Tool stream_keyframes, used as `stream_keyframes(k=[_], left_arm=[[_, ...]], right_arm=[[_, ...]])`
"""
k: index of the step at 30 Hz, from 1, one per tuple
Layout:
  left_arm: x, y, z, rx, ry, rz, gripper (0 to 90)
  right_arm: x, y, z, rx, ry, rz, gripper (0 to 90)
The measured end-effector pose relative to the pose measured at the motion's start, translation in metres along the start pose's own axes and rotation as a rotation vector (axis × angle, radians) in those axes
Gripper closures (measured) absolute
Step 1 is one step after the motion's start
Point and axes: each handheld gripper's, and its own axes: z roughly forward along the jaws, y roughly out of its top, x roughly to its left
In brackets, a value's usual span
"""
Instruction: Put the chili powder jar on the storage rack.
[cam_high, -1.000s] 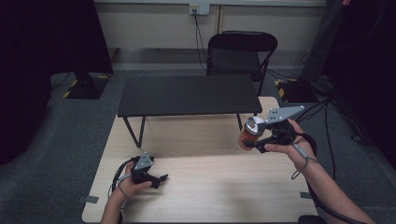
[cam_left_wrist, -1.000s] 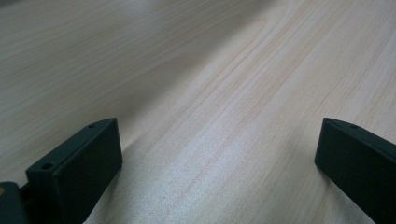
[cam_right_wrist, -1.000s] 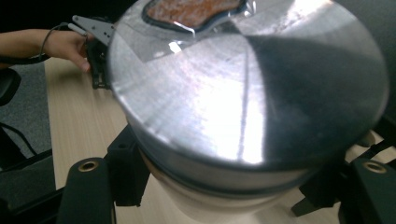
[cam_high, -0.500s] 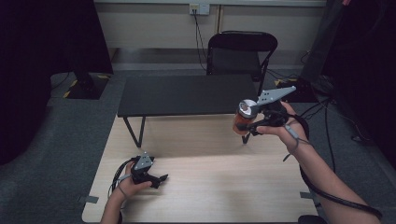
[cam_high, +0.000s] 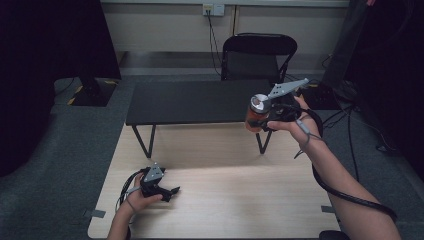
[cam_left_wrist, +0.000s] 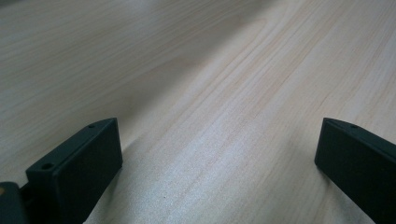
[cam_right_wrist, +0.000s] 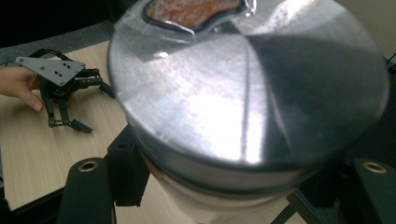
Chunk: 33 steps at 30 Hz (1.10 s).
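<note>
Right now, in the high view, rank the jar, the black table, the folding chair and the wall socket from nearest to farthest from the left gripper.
1. Black table: beyond the left gripper, past the wooden tabletop's far edge.
2. Jar: far right, held up in the right gripper.
3. Folding chair: behind the black table.
4. Wall socket: on the back wall, farthest.

Table and jar are fairly close to call.

Black bench (cam_high: 200, 102), folding chair (cam_high: 258, 55), grey carpet (cam_high: 60, 150).
</note>
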Motion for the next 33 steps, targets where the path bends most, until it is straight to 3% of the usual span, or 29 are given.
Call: stream_keyframes(k=[18,33], left_arm=[[0.001,0.000,0.000,-0.001,-0.002,0.003,0.0],[0.002,0.001,0.001,-0.001,-0.004,0.000,0.0]], right_arm=[[-0.007,0.029,0.019,0.009,-0.040,0.008,31.7],[-0.015,0.038,0.036,0.011,-0.058,0.026,31.7]])
